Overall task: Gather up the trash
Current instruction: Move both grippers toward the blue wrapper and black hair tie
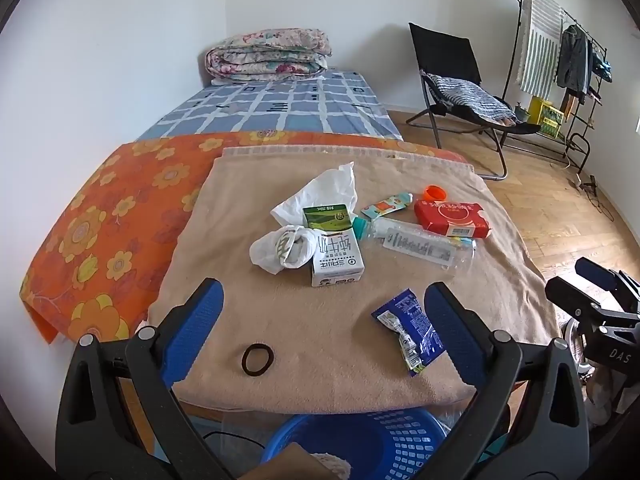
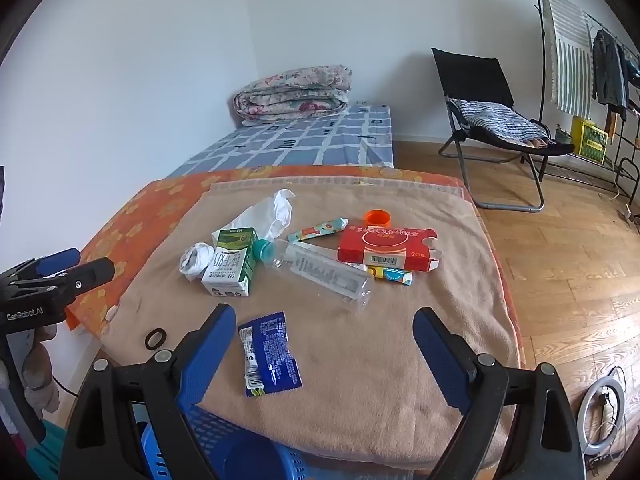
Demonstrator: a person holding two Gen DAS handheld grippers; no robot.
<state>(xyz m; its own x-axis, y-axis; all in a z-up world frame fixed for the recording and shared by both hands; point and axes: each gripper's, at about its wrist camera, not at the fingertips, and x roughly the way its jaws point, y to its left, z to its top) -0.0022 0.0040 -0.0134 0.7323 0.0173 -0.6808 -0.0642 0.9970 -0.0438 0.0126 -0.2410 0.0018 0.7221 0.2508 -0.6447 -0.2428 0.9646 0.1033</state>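
Start of the collecting step, by the look of it: nothing is held. Left gripper [image 1: 324, 320] hangs over the near edge of the beige towel [image 1: 340, 360], fingers spread wide, nothing between them. Right gripper [image 2: 324, 352] likewise, fingers spread, tilted down toward the same spot.

Trash lies scattered on the towel, which covers the surface. Nearest: blue snack wrapper [image 2: 270, 354], flat, just ahead of the right gripper and toward its left finger. Farther in: milk carton [image 1: 335, 256] upright, a white plastic bag [image 1: 282, 250] crumpled against it, white tissue [image 1: 320, 196] behind. Clear plastic bottle [image 1: 420, 246] lies on its side, teal cap toward the carton. Red box [image 2: 384, 248] beyond it, a small tube [image 1: 386, 205] and an orange cap [image 1: 436, 192] near it. A dark hair tie [image 1: 258, 358] sits apart near the left edge; whether it counts as trash I cannot tell.

Container: blue basket [image 1: 400, 440] below the near edge, between the grippers. Something pale and a brown flat piece show inside; not identifiable.

Likely next move: the wrapper. It is thin and flat on soft cloth, so a finger must dig under an edge or pinch a raised crease.
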